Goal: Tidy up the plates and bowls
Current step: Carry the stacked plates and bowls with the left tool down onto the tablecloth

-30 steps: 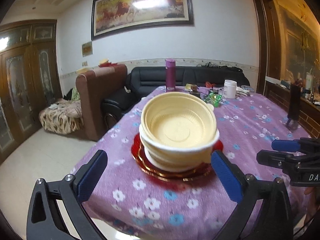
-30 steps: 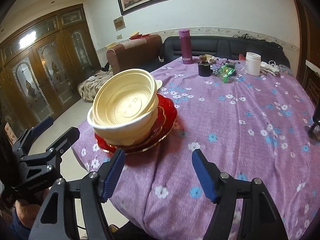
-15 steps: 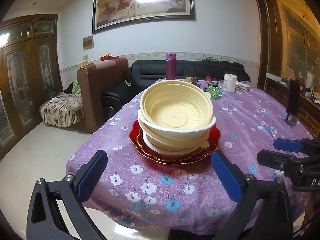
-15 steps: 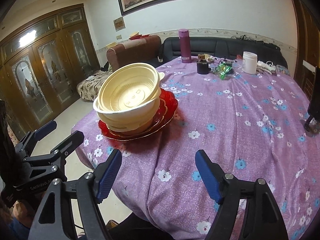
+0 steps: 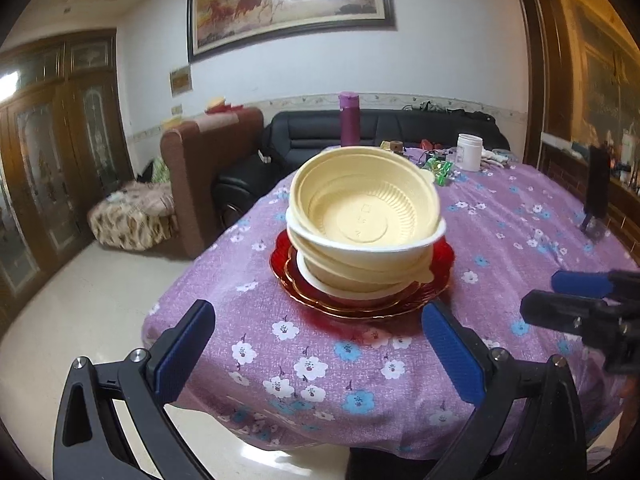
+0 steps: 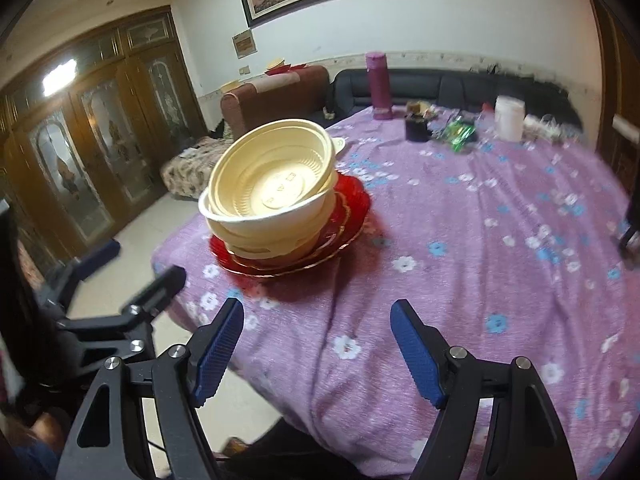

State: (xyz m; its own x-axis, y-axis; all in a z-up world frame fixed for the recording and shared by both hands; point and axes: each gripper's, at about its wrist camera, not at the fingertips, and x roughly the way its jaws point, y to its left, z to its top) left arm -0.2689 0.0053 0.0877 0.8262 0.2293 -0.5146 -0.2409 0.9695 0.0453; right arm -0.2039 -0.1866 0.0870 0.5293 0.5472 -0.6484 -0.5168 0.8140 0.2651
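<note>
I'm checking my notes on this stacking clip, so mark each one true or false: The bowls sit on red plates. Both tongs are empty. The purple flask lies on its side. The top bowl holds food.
1. The cream bowls sit stacked on red plates. True.
2. The left tongs and right tongs are empty. True: both stand open, short of the stack.
3. The purple flask lies on its side. False: it stands upright at the far end of the table.
4. The top bowl holds food. False: it is empty.

Bare tablecloth lies open right of the bowl stack; clutter crowds the far edge.
</note>
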